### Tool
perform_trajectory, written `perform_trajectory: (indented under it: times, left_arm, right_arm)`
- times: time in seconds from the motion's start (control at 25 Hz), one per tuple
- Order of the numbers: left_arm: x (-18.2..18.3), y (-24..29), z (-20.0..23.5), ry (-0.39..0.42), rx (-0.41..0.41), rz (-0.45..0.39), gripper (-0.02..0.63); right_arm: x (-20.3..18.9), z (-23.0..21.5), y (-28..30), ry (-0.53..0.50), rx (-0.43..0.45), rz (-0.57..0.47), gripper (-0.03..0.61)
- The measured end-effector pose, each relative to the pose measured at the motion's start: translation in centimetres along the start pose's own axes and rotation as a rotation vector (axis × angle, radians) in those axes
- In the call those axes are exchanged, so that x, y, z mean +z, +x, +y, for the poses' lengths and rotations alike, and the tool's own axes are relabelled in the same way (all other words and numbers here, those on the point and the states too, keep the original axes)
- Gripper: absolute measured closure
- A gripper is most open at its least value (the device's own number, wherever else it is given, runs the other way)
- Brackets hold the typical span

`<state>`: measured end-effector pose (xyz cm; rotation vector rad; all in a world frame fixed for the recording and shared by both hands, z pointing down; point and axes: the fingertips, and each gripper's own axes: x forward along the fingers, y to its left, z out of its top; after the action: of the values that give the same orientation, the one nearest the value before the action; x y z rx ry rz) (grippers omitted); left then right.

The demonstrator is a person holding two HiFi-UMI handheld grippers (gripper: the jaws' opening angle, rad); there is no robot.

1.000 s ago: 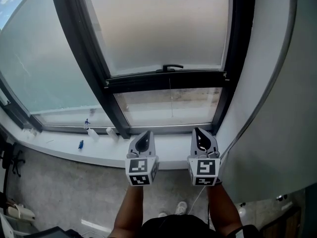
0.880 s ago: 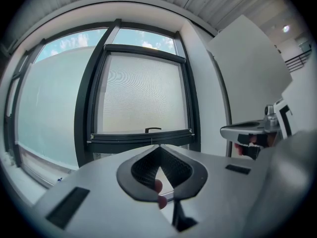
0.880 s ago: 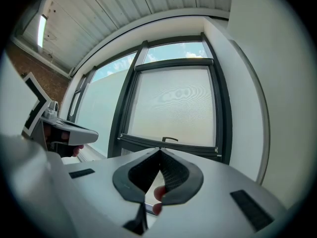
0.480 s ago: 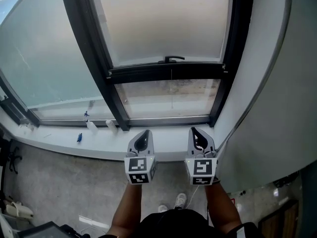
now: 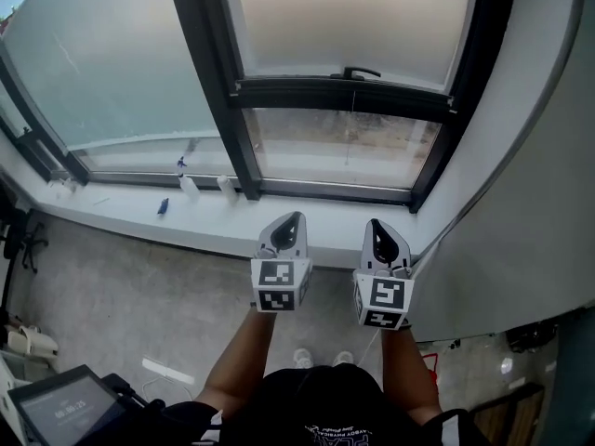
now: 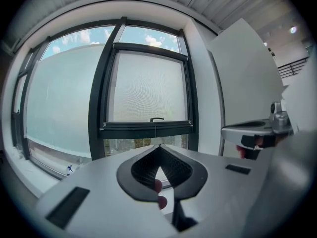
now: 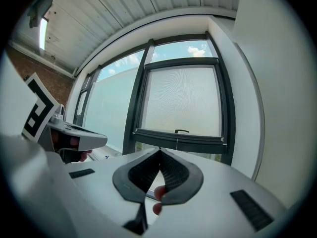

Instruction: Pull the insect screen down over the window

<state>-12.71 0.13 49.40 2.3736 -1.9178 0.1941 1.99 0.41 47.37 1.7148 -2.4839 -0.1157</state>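
The pale insect screen (image 5: 353, 12) hangs partway down the right-hand window, in a dark frame. Its dark bottom bar (image 5: 344, 96) carries a small handle (image 5: 361, 72), and a strip of clear glass (image 5: 344, 151) shows below the bar. My left gripper (image 5: 296, 219) and right gripper (image 5: 376, 226) hang side by side in front of the sill, well short of the bar. Both are shut with nothing in them. The left gripper view shows the left gripper's jaws (image 6: 159, 147) closed below the handle (image 6: 157, 119). The right gripper view shows the same for the right gripper (image 7: 159, 150) and the handle (image 7: 182, 131).
A white sill (image 5: 121, 216) runs under the windows, with a small blue thing (image 5: 164, 205) and a white bottle (image 5: 189, 186) on it. A white wall (image 5: 521, 203) stands close on the right. A large fixed pane (image 5: 112, 63) lies to the left. A tablet screen (image 5: 60, 412) sits at the lower left.
The head view has swung, so the window bar and sill now sit higher and further right. Both grippers stay side by side in front of the sill, still shut.
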Motion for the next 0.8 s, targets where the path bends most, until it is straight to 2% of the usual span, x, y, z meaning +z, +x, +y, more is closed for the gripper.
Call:
perform_trajectory:
  times: [0.12,0.24,0.48,0.8]
  left_arm:
    - [-0.6,0.8,-1.3,0.041,0.0,-0.007,0.611]
    - [-0.8,0.9,-2.6,0.05,-0.018,0.0,0.611]
    - [-0.6,1.1,-3.9,0.047,-0.01,0.01,0.611]
    - [-0.3,1.5,-4.6,0.054,-0.027,-0.004,0.611]
  right_arm:
    - [-1.6,-0.4,0.4,0.03,0.01,0.017,0.574]
    - [-2.3,-0.8,0.0,0.025,0.014,0.033,0.574]
    - [-0.7,-1.6,-0.5,-0.1,-0.005,-0.022,0.574]
    - [-0.8,-1.2,-0.2,-0.073,0.02,-0.008,0.574]
